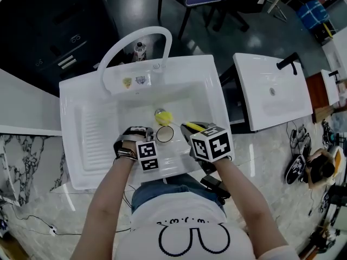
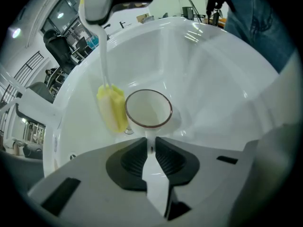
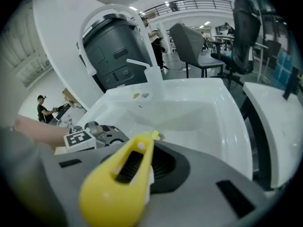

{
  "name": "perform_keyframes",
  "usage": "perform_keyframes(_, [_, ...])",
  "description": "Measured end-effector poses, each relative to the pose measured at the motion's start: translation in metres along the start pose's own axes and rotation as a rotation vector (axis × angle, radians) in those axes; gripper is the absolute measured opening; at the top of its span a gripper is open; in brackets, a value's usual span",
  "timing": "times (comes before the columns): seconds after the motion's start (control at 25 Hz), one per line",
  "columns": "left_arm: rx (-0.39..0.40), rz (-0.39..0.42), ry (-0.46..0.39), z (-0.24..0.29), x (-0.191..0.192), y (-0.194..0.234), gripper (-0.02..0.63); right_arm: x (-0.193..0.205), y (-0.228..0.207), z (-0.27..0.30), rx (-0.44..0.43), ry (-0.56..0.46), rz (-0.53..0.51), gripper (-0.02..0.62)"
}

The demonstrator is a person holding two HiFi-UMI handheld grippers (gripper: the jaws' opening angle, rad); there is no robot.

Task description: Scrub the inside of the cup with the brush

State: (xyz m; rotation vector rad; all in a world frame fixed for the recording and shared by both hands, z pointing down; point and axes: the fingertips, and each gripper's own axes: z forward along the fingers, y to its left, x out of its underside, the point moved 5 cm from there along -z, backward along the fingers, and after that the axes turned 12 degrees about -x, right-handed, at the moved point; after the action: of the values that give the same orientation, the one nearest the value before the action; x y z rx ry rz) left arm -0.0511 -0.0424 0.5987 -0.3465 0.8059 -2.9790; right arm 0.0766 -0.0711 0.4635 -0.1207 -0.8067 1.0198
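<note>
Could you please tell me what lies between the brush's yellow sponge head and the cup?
Nothing: in the left gripper view the sponge head sits directly beside the cup, outside its rim.

I count one white cup with a dark rim [image 2: 148,109], one yellow sponge-headed brush [image 2: 112,109], two grippers, left gripper [image 2: 151,144] and right gripper [image 1: 190,129], two white sinks, near sink [image 1: 81,107] and side sink [image 1: 255,107], one arched white tap [image 1: 135,37]

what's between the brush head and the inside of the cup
Nothing visible. The brush head sits just outside the cup, on its left in the left gripper view, and the mouth is open and empty.
</note>
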Motion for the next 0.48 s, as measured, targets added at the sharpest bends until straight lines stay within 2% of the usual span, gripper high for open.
perform_keyframes(0.28, [0.000, 0.042, -0.006, 0.000, -0.002, 0.003, 0.066, 0.002, 0.023, -0.030, -0.005, 0.012, -0.074, 0.040])
perform_keyframes(0.48, [-0.006, 0.099, -0.008, 0.000, -0.006, 0.003, 0.066, 0.001, 0.018, -0.008, 0.000, 0.043, -0.067, 0.039])
